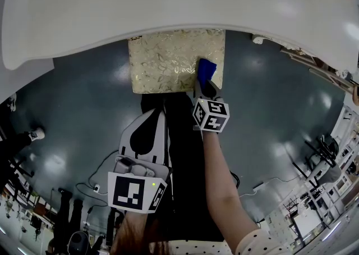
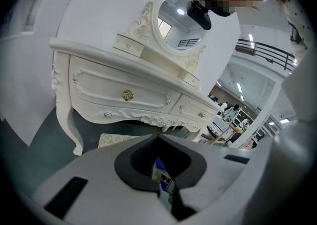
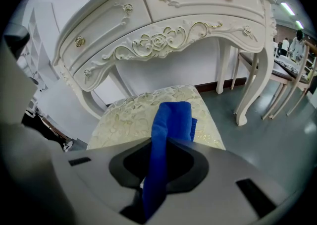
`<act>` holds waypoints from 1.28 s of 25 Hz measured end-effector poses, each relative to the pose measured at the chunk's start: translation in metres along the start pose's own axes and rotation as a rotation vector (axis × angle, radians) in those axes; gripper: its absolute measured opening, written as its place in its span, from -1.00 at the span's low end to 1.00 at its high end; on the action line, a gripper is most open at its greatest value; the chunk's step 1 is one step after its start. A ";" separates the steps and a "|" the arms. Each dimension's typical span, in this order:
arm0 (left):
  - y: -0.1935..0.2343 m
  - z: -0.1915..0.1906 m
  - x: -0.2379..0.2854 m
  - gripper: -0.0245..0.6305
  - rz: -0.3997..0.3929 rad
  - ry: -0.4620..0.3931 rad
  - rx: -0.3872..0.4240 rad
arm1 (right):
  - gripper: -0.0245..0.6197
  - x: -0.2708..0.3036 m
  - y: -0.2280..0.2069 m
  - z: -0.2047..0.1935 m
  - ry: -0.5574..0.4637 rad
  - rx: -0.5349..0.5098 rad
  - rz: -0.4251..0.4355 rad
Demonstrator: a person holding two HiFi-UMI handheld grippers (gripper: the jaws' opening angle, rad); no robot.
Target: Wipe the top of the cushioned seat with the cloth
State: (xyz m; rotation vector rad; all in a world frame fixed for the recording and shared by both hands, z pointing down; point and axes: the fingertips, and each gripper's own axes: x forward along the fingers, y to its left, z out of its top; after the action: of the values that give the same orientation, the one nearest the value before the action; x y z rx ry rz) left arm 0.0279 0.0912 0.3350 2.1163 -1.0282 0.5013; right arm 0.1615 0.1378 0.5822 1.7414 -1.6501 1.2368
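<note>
The right tool (image 3: 159, 167) pinches a blue cloth (image 3: 171, 120), its free end laid on the near right part of the gold-patterned cushioned seat (image 1: 162, 63), apparently ready to be dragged across the top. The left tool (image 1: 150, 122) hangs back, jaws pressed together on nothing, seemingly spare here; the seat stands partly tucked beneath the white desk (image 1: 168, 7).

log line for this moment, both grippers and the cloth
step: wiping | right gripper: shut on blue cloth | blue cloth: over cushioned seat, right side | left gripper: shut, empty
</note>
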 end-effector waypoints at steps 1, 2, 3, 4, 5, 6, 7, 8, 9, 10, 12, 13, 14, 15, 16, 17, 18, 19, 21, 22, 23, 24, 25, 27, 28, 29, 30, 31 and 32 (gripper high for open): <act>0.001 0.000 0.000 -0.93 0.001 0.000 -0.001 | -0.73 0.000 0.001 0.000 0.000 -0.001 0.000; 0.002 0.000 -0.001 -0.93 0.002 -0.001 -0.002 | -0.73 0.000 0.002 0.000 0.000 -0.001 0.000; 0.003 0.000 -0.002 -0.93 0.002 -0.001 -0.003 | -0.73 0.001 0.003 0.000 0.001 -0.002 0.000; 0.004 0.000 -0.002 -0.93 0.003 -0.002 -0.004 | -0.73 0.001 0.004 0.000 0.001 -0.002 0.000; 0.004 0.001 -0.003 -0.93 0.003 -0.003 -0.005 | -0.73 0.000 0.005 0.000 0.002 -0.003 0.001; 0.005 0.002 -0.004 -0.93 0.003 -0.004 -0.007 | -0.73 0.000 0.006 0.000 0.002 -0.004 0.001; 0.006 0.002 -0.005 -0.93 0.003 -0.006 -0.008 | -0.73 0.000 0.008 0.000 0.003 -0.005 0.001; 0.007 0.002 -0.006 -0.93 0.003 -0.007 -0.009 | -0.73 0.000 0.009 0.000 0.003 -0.006 0.001; 0.009 0.002 -0.006 -0.93 0.003 -0.007 -0.011 | -0.73 0.001 0.010 0.000 0.004 -0.007 0.002; 0.010 0.002 -0.007 -0.93 0.004 -0.008 -0.012 | -0.73 0.001 0.011 -0.001 0.004 -0.008 0.002; 0.013 0.002 -0.007 -0.93 0.005 -0.009 -0.014 | -0.73 0.003 0.013 -0.001 0.005 -0.010 0.002; 0.014 0.002 -0.007 -0.93 0.005 -0.011 -0.015 | -0.73 0.004 0.014 -0.001 0.006 -0.012 0.003; 0.016 0.001 -0.007 -0.93 0.005 -0.012 -0.016 | -0.73 0.005 0.016 -0.001 0.006 -0.013 0.004; 0.017 0.001 -0.008 -0.93 0.005 -0.013 -0.018 | -0.73 0.006 0.017 -0.001 0.006 -0.014 0.004; 0.018 0.001 -0.008 -0.93 0.005 -0.013 -0.019 | -0.73 0.007 0.019 -0.001 0.005 -0.014 0.005; 0.020 0.001 -0.009 -0.93 0.005 -0.013 -0.020 | -0.73 0.007 0.020 -0.002 0.005 -0.015 0.005; 0.021 0.001 -0.010 -0.93 0.005 -0.014 -0.022 | -0.73 0.007 0.022 -0.002 0.005 -0.015 0.005; 0.022 0.001 -0.011 -0.93 0.006 -0.015 -0.023 | -0.73 0.008 0.023 -0.002 0.005 -0.015 0.004; 0.025 0.002 -0.013 -0.93 0.008 -0.017 -0.025 | -0.73 0.007 0.027 -0.002 0.006 -0.016 0.004; 0.026 0.002 -0.015 -0.93 0.008 -0.017 -0.027 | -0.73 0.007 0.028 -0.002 0.006 -0.017 0.003; 0.028 0.003 -0.016 -0.93 0.009 -0.017 -0.028 | -0.73 0.007 0.030 -0.002 0.006 -0.018 0.003; 0.029 0.003 -0.017 -0.93 0.010 -0.016 -0.030 | -0.73 0.008 0.031 -0.001 0.006 -0.018 0.002; 0.030 0.003 -0.017 -0.93 0.011 -0.016 -0.031 | -0.73 0.008 0.032 -0.001 0.006 -0.018 0.001; 0.033 0.002 -0.018 -0.93 0.014 -0.017 -0.033 | -0.73 0.009 0.034 -0.002 0.005 -0.016 0.000; 0.035 0.002 -0.019 -0.93 0.014 -0.017 -0.034 | -0.73 0.009 0.035 -0.002 0.004 -0.016 -0.001; 0.036 0.002 -0.020 -0.93 0.015 -0.017 -0.036 | -0.73 0.009 0.035 -0.002 0.004 -0.016 -0.003; 0.037 0.002 -0.021 -0.93 0.014 -0.017 -0.038 | -0.73 0.009 0.036 -0.002 0.004 -0.017 -0.006; 0.039 0.003 -0.021 -0.93 0.014 -0.018 -0.040 | -0.73 0.009 0.037 -0.002 0.003 -0.018 -0.008; 0.041 0.003 -0.022 -0.93 0.015 -0.020 -0.042 | -0.73 0.009 0.038 -0.002 0.003 -0.018 -0.010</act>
State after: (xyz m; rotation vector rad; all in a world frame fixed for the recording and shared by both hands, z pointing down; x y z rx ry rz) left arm -0.0178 0.0833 0.3373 2.0822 -1.0572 0.4628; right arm 0.1236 0.1273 0.5808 1.7336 -1.6439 1.2164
